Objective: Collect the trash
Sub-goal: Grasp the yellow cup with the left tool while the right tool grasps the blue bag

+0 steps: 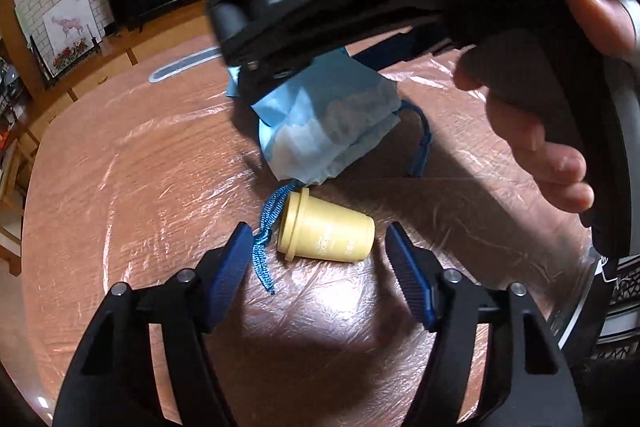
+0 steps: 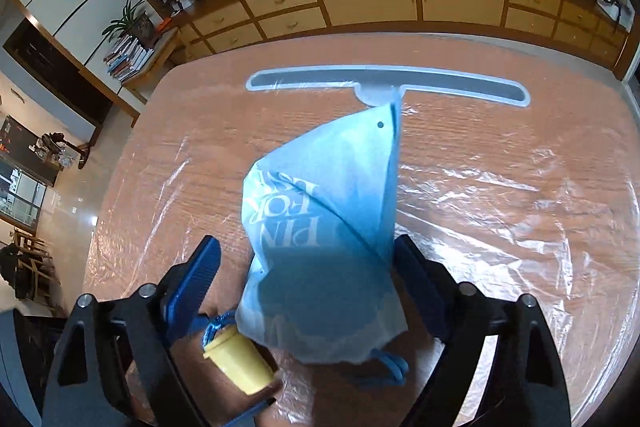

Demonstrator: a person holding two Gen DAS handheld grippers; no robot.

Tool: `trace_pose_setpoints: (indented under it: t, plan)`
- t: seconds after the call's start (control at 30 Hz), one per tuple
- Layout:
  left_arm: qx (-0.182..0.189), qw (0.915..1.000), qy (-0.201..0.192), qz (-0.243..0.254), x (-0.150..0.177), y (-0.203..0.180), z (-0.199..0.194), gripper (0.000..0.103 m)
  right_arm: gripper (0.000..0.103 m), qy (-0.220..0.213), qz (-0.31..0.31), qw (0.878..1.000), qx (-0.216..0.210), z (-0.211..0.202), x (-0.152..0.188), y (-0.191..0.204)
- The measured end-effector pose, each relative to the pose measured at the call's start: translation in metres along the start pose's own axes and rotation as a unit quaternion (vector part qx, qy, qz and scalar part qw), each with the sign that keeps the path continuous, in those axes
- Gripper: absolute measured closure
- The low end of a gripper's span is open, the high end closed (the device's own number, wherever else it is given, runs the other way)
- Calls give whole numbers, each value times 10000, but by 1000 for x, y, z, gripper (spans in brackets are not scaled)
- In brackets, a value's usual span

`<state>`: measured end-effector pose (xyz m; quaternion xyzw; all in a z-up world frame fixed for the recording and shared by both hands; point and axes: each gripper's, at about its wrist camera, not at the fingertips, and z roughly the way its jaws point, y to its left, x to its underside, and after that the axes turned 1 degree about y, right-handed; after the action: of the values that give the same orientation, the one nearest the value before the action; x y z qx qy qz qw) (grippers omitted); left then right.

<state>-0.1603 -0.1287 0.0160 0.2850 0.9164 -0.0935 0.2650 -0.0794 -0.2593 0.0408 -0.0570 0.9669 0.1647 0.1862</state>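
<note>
2 risks we see: our half-open left gripper (image 1: 320, 259), holding nothing, may snag the blue cord (image 1: 266, 239) at 9 o'clock of the yellow cup (image 1: 326, 231), while our wide-open, empty right gripper (image 2: 308, 267) could crumple the blue bag (image 2: 320, 227).

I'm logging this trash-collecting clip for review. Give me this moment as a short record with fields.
surface: wooden table under clear plastic film
trash: yellow cup lying on its side
container: light blue bag with blue cord handles, crumpled beside the cup
left gripper: open, fingers either side of the cup, not touching
right gripper: open, bag between its fingers, no pinch visible
other: grey tray slot at the far edge
</note>
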Motion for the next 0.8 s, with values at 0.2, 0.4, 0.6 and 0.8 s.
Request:
trace_pose_setpoints:
  t: [0.2,0.4,0.6,0.8]
  plan:
    - [52,10000,-8,15,0,-4,2,45,21,52,-53,10000,64,9,-1,0]
    - [-28,9999,7,125,1,-11,2,46,21,134,-27,9997,217,17,-4,-6]
    - [-38,9998,17,175,0,-17,1,46,27,131,-138,9992,354,22,-4,-4]
    - [105,9999,-33,46,-5,-8,-2,57,42,-220,-429,9977,482,8,-1,3]
